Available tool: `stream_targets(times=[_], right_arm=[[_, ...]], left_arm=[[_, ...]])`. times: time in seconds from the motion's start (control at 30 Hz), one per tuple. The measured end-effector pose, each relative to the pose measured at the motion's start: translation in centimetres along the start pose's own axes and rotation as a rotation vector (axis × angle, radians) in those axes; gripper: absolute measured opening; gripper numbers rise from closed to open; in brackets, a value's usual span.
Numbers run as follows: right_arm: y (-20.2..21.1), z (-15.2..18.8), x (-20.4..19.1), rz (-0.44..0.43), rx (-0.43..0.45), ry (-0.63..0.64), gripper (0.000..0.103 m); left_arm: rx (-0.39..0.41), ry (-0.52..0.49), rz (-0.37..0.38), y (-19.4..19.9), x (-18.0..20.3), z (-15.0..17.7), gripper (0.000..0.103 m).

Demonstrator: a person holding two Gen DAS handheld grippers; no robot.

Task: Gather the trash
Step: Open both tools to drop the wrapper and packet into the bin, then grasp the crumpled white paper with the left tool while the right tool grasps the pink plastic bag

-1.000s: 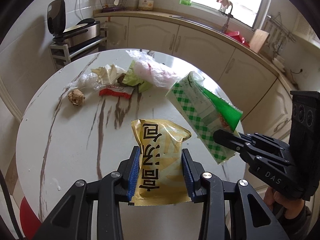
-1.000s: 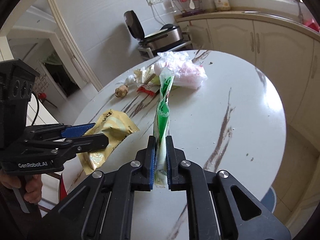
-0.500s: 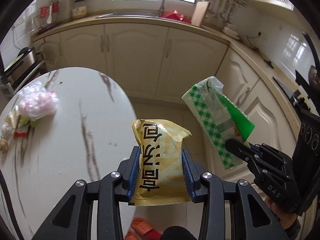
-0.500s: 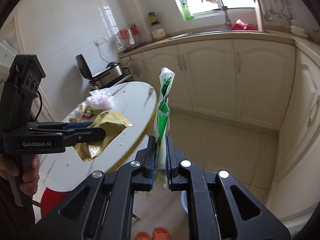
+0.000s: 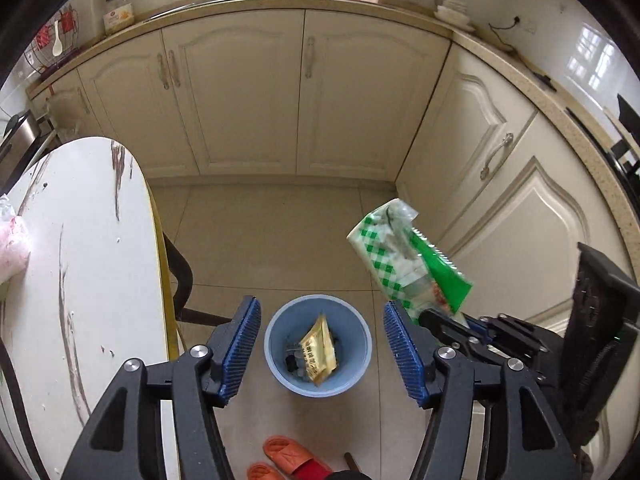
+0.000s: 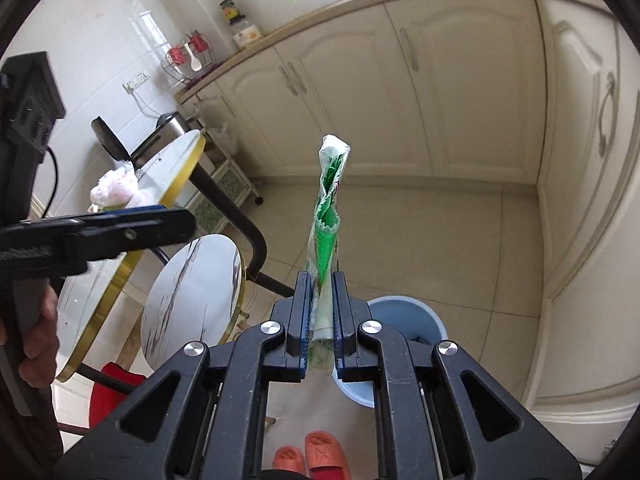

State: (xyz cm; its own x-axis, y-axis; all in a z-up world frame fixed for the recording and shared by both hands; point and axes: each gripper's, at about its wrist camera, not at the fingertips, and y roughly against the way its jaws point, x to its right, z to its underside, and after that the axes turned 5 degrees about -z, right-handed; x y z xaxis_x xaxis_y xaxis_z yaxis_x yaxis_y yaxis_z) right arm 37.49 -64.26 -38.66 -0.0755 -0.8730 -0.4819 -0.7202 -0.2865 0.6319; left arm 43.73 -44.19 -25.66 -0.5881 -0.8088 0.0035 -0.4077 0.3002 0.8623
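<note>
Left wrist view looks down past the left gripper (image 5: 322,350) at a blue bin (image 5: 318,344) on the tiled floor. Its blue-padded jaws are opening, with nothing between them; through the gap the yellow snack packet (image 5: 319,350) lies inside the bin, on top of some dark scraps. To the right, the right gripper (image 5: 444,320) holds a green-and-white checked wrapper (image 5: 404,258) up in the air, above and to the right of the bin's rim. At the left edge is the white marble table (image 5: 72,280) with a pink bag (image 5: 12,248) on it. Orange slippers (image 5: 288,458) show at the near edge, and cream cabinets (image 5: 304,92) run along the far wall.

In the right wrist view the right gripper (image 6: 322,312) is clamped tight on the lower end of the wrapper (image 6: 326,220), which stands up edge-on from between the pads. The bin (image 6: 416,316) sits just behind and to the right of the jaws, partly hidden by them. On the left a hand (image 6: 36,340) grips the handle of the left gripper (image 6: 132,232), which reaches across in front of the table (image 6: 176,160).
</note>
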Motion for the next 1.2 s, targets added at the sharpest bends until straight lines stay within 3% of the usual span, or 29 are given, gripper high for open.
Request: stream_targets(times=[0.1,0.17,0.3,0.4,0.7,0.93,1.13,1.2], right_arm=[[-1.5,0.3,0.6,0.020,-0.031,-0.026,0.031],[-1.2,0.6,0.2,0.016,-0.027,-0.030,0.032],[0.8,0.5,-1.7,0.014,0.006,0.002,0.049],[2.9,0.4,-3.8,0.000,0.042,0.032,0.051],[6.2,-0.6,-14.0,-0.036,0.097,0.182,0.071],[2.6,-1.9,-23.3,-0.081,0.035,0.318,0.080],[-3.4,-3.6,-29.7,-0.101,-0.033,0.407,0.081],[-5.6,-4.2,-31.2,-0.107,-0.054,0.429,0.088]], left_arm=[[0.008,-0.012,-0.012,0.4,0.3,0.3,0.060],[0.019,-0.014,-0.015,1.0,0.2,0.4,0.060],[0.051,0.003,-0.030,3.5,-0.3,1.5,0.063],[0.082,0.024,-0.047,5.7,-0.7,2.8,0.065],[0.208,0.086,-0.106,14.7,-4.6,9.3,0.094],[0.257,0.197,-0.211,19.7,-11.8,15.2,0.096],[0.235,0.335,-0.339,21.6,-19.7,18.9,0.097],[0.219,0.366,-0.380,21.6,-22.1,19.8,0.097]])
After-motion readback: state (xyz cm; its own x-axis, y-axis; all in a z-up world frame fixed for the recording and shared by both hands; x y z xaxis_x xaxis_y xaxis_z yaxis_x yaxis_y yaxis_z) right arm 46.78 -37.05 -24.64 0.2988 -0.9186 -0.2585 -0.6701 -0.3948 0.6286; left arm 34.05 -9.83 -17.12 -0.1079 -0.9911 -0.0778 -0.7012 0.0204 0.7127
